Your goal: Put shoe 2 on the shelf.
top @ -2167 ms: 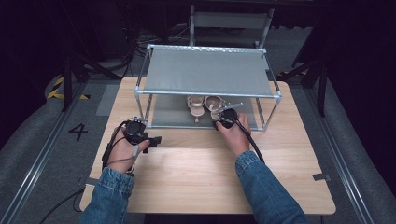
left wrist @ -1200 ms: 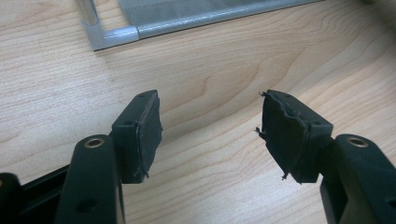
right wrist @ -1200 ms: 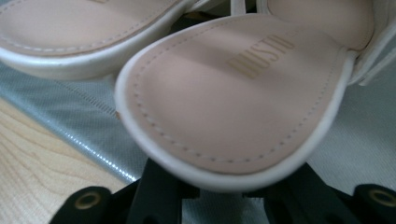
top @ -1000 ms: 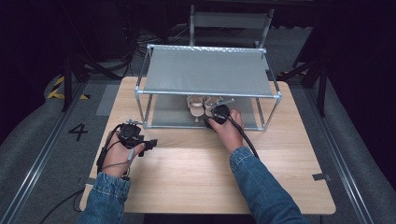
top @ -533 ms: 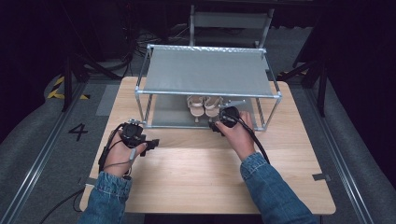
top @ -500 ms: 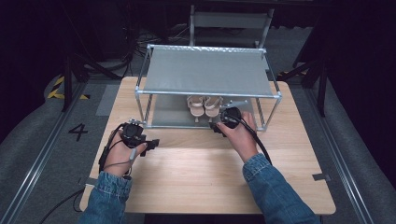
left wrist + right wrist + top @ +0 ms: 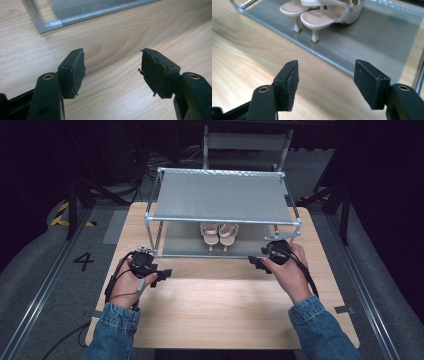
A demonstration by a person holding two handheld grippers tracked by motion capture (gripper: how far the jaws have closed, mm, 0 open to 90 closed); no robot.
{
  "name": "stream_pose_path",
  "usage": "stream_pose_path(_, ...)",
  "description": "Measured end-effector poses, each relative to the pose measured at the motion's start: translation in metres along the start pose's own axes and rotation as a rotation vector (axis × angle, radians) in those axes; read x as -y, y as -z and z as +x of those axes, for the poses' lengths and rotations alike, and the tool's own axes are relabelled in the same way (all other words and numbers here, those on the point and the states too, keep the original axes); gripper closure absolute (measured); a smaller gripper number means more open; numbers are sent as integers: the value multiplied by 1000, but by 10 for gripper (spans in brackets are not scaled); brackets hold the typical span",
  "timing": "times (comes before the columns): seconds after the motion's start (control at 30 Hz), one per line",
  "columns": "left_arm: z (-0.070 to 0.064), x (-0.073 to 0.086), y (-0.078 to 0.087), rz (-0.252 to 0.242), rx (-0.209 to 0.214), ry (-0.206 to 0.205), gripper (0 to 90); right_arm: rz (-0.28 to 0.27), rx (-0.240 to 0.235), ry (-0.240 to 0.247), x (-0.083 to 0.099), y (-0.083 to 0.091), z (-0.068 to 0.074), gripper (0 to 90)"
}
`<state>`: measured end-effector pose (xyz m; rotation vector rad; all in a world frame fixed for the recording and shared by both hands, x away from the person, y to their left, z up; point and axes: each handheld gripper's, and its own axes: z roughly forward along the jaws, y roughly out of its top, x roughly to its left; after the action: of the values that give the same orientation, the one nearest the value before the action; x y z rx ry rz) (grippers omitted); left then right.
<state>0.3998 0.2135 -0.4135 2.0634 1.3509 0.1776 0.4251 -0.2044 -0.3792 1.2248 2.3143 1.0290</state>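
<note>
We see a dark room with grey carpeted floor (image 7: pixel 45 285) around the table, a metal rail running along it at nine o'clock, and a white numeral "4" (image 7: pixel 83 261) marked on the floor beside that rail — the only writing we can read. Yellow-and-black hazard tape (image 7: pixel 62 217) lies at ten o'clock.

The pale wooden table with visible grain (image 7: pixel 220 310) fills the middle. On its far half, toward twelve o'clock, stands a two-tier metal-framed shoe rack with grey fabric shelves (image 7: pixel 222 197). A pair of beige heeled sandals (image 7: pixel 219 233) sits side by side on the lower shelf, near its centre, heels toward us.

The left gripper (image 7: pixel 161 274) rests at eight o'clock on the table, just in front of the rack's corner; its jaws stand wide apart, grasping nothing, over bare wood. The right gripper (image 7: pixel 256 262) is at three o'clock by the rack's front edge — jaws likewise spread and empty, the sandals well beyond them.
</note>
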Motion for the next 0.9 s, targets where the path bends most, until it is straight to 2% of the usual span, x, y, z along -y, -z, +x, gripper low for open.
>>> stream_pose_path(0.1,2,1,6,-11,16,-17,357,-5,-30,-14,9,12,-9,369)
stream_pose_path(0.2,5,1,11,-11,18,-26,357,-13,-21,1,16,22,-17,361)
stream_pose_path(0.43,8,1,16,-14,35,-26,346,-10,-37,-8,35,53,-41,346)
stream_pose_path(0.53,8,2,17,-18,33,-24,339,-10,-35,-19,41,60,-47,342)
stream_pose_path(0.57,8,2,18,-19,32,-25,338,-5,-25,-2,45,64,-50,342)
stream_pose_path(0.63,8,2,20,-25,32,-27,335,-22,-18,-25,52,71,-54,341)
stream_pose_path(0.73,8,2,21,-21,29,-28,331,-6,-31,-32,57,75,-64,320)
stream_pose_path(0.77,8,2,20,-16,30,-35,330,-8,-32,-55,60,76,-67,307)
stream_pose_path(0.9,9,2,19,-11,25,-39,327,24,2,-71,72,77,-81,314)
